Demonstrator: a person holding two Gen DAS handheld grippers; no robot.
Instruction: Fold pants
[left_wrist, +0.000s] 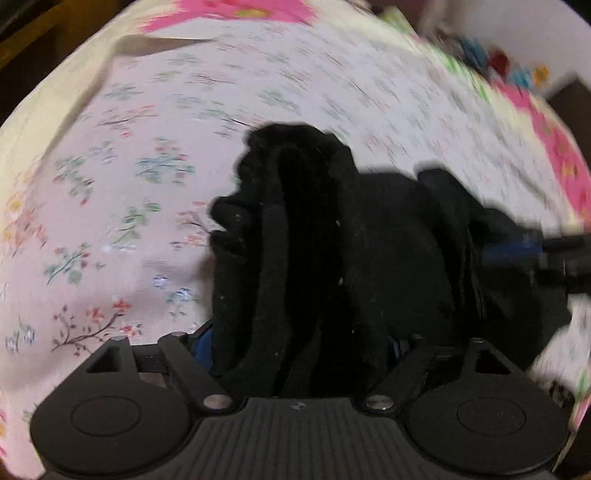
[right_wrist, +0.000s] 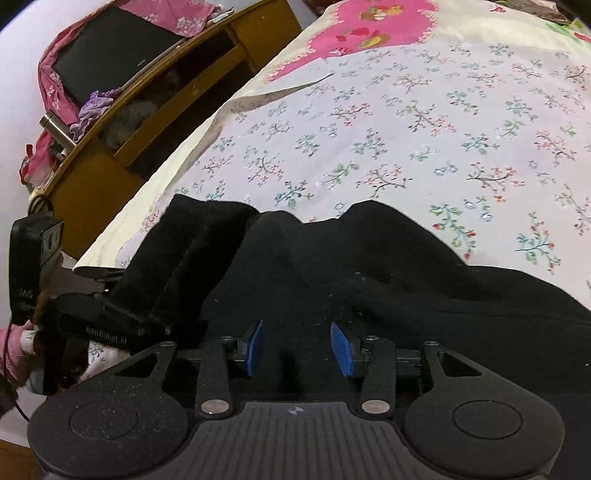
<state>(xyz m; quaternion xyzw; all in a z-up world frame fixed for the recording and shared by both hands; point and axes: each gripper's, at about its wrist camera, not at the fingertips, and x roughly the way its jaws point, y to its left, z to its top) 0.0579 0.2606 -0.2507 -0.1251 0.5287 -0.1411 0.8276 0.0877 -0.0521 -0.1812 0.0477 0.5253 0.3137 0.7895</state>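
Note:
The black pants (left_wrist: 332, 240) lie bunched on the floral bed sheet (left_wrist: 129, 184). In the left wrist view a thick roll of the cloth sits between my left gripper's (left_wrist: 299, 343) jaws, which stand wide apart, open, with only slivers of the blue pads (left_wrist: 205, 341) showing. My right gripper (left_wrist: 517, 251) comes in from the right edge onto the cloth. In the right wrist view the pants (right_wrist: 369, 277) spread ahead, and my right gripper (right_wrist: 297, 347) is shut on a fold that fills the gap between its blue pads (right_wrist: 340, 349). The left gripper (right_wrist: 147, 325) is at the left, under the cloth's edge.
The bed sheet (right_wrist: 443, 129) stretches far ahead and right, with a pink patterned border (right_wrist: 369, 26). Left of the bed stands a wooden shelf unit (right_wrist: 184, 92) carrying a flat black device (right_wrist: 110, 48) and a metal flask (right_wrist: 57, 127). A hand in a pink sleeve (right_wrist: 14, 354) holds the left gripper.

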